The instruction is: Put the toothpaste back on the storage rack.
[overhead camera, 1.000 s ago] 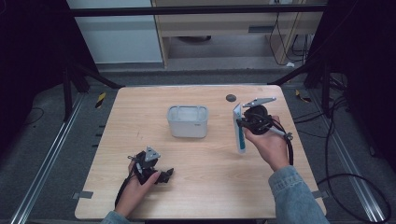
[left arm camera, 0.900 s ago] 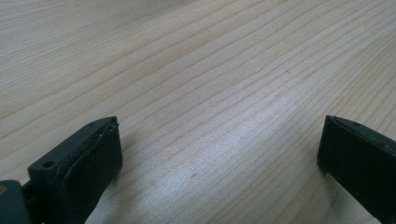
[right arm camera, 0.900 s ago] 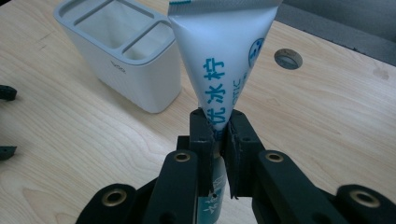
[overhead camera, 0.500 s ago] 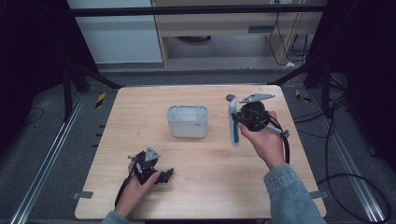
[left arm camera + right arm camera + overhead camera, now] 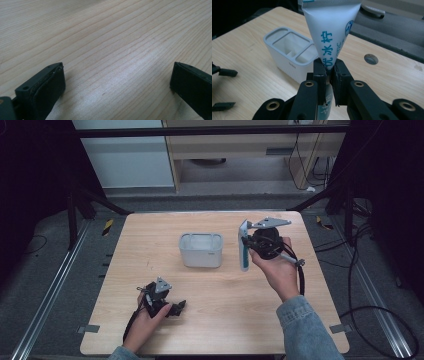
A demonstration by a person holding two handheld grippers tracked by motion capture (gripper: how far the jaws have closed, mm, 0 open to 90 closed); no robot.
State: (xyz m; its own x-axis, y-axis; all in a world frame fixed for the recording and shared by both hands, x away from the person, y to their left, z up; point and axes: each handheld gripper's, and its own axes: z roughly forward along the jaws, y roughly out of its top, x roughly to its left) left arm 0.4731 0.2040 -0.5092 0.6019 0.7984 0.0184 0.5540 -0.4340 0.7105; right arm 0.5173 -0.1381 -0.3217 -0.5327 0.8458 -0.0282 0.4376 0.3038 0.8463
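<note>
1. A white tube (image 5: 332, 32) with blue lettering is being held by the right hand-held gripper (image 5: 329, 72), whose jaws are being pressed shut across the tube's lower body; the crimped flat end is pointing up and away from the jaws.

2. In the high view, the tube (image 5: 243, 246) is being carried upright above the counter (image 5: 310, 285), just to the right of the grey-white holder (image 5: 201, 251), which is standing near the middle of the counter.

3. The holder (image 5: 289, 53) is being seen as open-topped and divided: one long compartment on the far side and smaller ones beside it. The step in hand is being judged as lowering the tube into one of these.

4. For a clean drop, the tube is best being kept vertical and centred over the chosen compartment before descent, so its lower end is not catching on a divider or the rim.

5. The grip is best being released only once the tube is being supported by the holder walls; the light holder could be tipped by a sideways push.

6. The left hand-held gripper (image 5: 115, 82) is being rested low at the near left of the counter, jaws wide apart and empty, well away from the holder.
</note>
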